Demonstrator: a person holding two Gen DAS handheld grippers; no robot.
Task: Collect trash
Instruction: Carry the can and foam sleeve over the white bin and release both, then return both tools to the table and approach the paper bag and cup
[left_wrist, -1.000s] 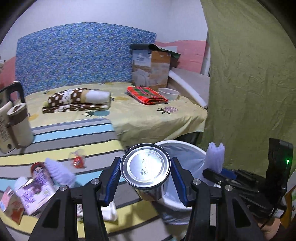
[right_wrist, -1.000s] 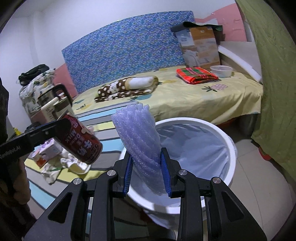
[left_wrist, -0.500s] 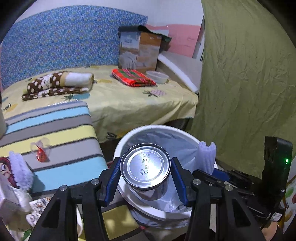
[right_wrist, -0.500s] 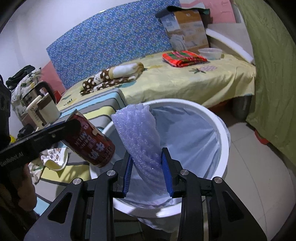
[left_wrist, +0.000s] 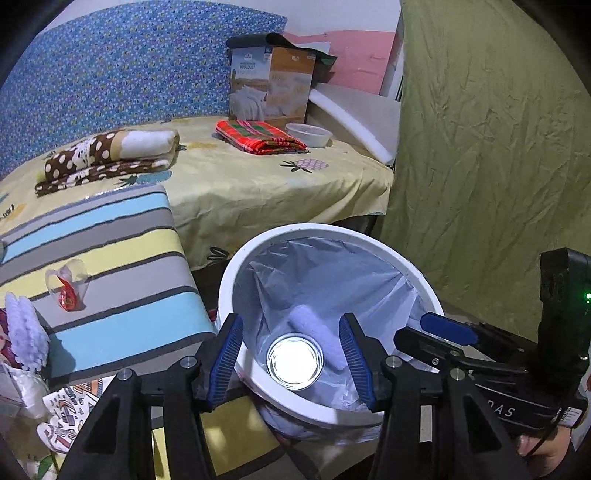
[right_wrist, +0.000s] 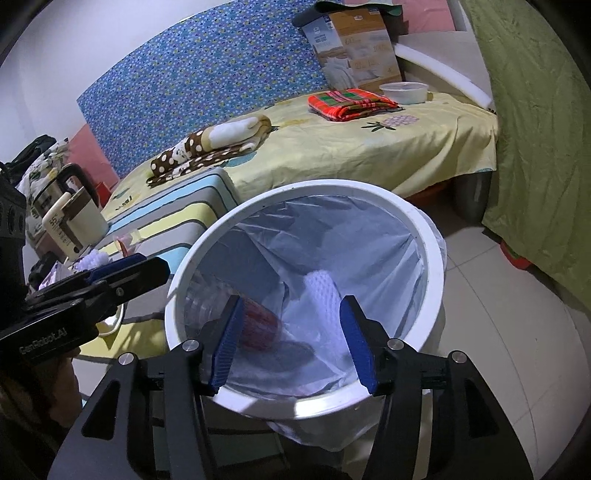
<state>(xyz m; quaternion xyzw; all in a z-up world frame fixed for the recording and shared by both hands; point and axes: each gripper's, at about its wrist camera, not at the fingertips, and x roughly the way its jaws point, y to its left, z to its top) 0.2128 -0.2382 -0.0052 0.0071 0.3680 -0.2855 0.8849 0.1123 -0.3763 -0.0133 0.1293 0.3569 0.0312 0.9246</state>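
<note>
Lying in the bin (right_wrist: 424, 221) below both spread grippers, can (left_wrist: 294, 361) beside foam roll (right_wrist: 325, 295), right gripper (right_wrist: 291, 345) just opened, left gripper (left_wrist: 291, 360) empty

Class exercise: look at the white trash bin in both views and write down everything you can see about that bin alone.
The white trash bin is a round, plastic-looking pail with a thick rim, standing upright on the tiled floor beside the striped cushion. A thin bluish-white liner bag lines it and folds out under the rim. Inside lie a red can and a white foam net sleeve. Neither tool touches it.
</note>
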